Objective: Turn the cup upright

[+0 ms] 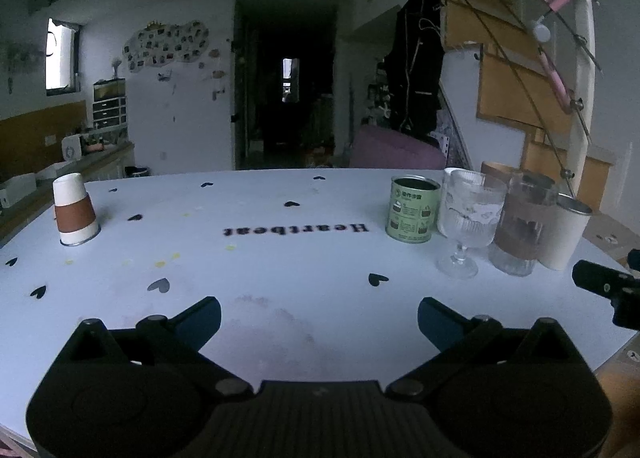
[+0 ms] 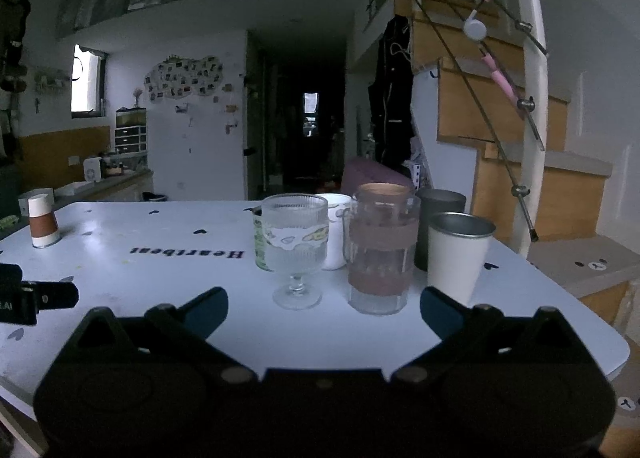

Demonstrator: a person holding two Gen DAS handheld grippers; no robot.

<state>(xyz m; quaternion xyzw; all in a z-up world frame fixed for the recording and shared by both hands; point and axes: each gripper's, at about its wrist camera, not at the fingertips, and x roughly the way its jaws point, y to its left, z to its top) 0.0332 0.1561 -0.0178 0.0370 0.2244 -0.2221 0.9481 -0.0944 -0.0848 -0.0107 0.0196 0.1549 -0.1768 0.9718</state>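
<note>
A paper cup, white with a brown sleeve, stands upside down at the far left of the white table. It also shows small at the far left in the right wrist view. My left gripper is open and empty, low over the table's near edge, well short of the cup. My right gripper is open and empty, just in front of a cluster of drinkware. The right gripper's finger shows at the right edge of the left wrist view.
At the right stand a green tin, a ribbed stemmed glass, a glass jar with a brown sleeve, a white metal tumbler, a white mug and a dark cup. A staircase rises at the right.
</note>
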